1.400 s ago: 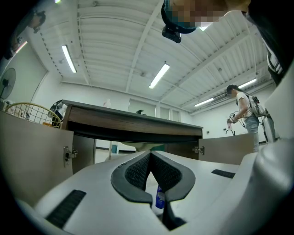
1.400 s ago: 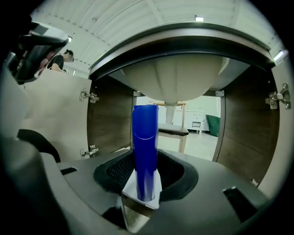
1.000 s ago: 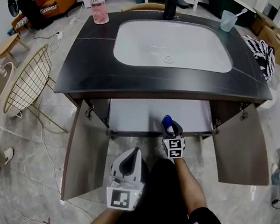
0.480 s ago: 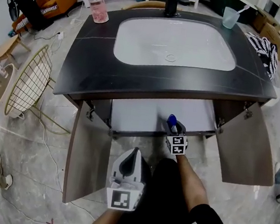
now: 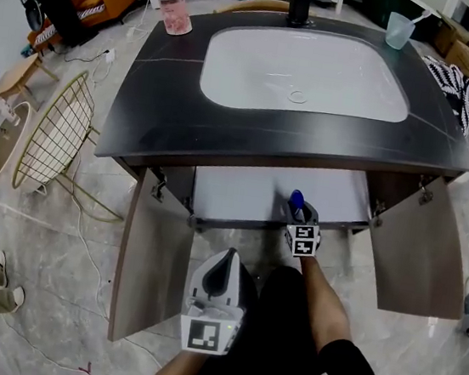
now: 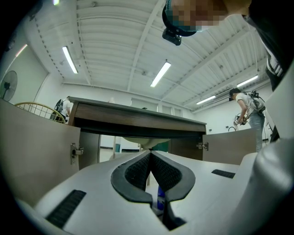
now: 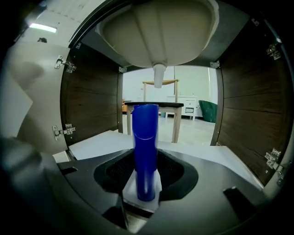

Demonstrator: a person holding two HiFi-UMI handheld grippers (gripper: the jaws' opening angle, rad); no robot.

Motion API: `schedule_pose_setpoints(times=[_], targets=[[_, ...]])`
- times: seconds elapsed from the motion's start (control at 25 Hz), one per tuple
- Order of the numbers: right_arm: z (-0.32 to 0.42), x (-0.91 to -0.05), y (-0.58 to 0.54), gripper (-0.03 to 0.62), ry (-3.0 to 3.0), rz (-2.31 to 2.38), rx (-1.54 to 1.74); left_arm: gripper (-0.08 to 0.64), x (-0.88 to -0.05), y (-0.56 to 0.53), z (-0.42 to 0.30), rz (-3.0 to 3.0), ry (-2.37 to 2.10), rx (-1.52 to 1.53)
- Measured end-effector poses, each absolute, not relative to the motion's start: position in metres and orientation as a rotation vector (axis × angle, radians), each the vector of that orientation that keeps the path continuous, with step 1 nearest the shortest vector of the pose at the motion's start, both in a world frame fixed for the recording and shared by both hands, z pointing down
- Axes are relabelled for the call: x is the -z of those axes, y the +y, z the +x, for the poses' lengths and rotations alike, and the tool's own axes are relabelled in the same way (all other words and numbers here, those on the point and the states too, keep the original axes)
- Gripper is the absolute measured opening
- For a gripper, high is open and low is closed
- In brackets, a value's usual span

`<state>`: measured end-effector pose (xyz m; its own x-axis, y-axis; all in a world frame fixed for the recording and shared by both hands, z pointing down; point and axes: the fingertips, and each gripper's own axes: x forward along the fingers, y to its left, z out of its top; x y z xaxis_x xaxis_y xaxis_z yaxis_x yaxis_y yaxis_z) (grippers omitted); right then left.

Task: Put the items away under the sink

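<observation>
item: blue tube (image 7: 145, 137), plain glossy cylinder, seam near top | axis: upright, top toward basin (image 7: 156, 32) | place: open cabinet (image 7: 92, 96) front, over white shelf (image 7: 101, 140) | right gripper (image 7: 146, 178): jaws clamped on blue tube's lower part | left gripper (image 6: 150, 161): jaws pressed together, empty

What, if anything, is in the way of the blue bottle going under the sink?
Nothing visible. Both cabinet doors are open, and the shelf ahead of the blue bottle in the right gripper looks bare.
</observation>
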<state>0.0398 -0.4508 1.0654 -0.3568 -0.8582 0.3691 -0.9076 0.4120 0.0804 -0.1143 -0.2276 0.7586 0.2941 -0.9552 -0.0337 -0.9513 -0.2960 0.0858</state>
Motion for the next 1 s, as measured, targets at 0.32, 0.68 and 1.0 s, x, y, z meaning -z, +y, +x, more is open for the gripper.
schedule_pose_setpoints(times=[0.32, 0.68, 1.0], targets=[[0.040, -1.061, -0.451, 0.158, -2.331, 1.522, -0.251, 0.014, -0.757, -0.232, -0.115, 2.489, -1.834, 0.142], [0.042, -1.054, -0.454, 0.218, -2.339, 1.534, -0.291, 0.014, -0.757, -0.232, -0.112, 2.488, -1.828, 0.126], [0.055, -1.052, -0.420, 0.196, -2.264, 1.563, -0.341, 0.014, -0.756, -0.236, -0.107, 2.478, -1.837, 0.125]])
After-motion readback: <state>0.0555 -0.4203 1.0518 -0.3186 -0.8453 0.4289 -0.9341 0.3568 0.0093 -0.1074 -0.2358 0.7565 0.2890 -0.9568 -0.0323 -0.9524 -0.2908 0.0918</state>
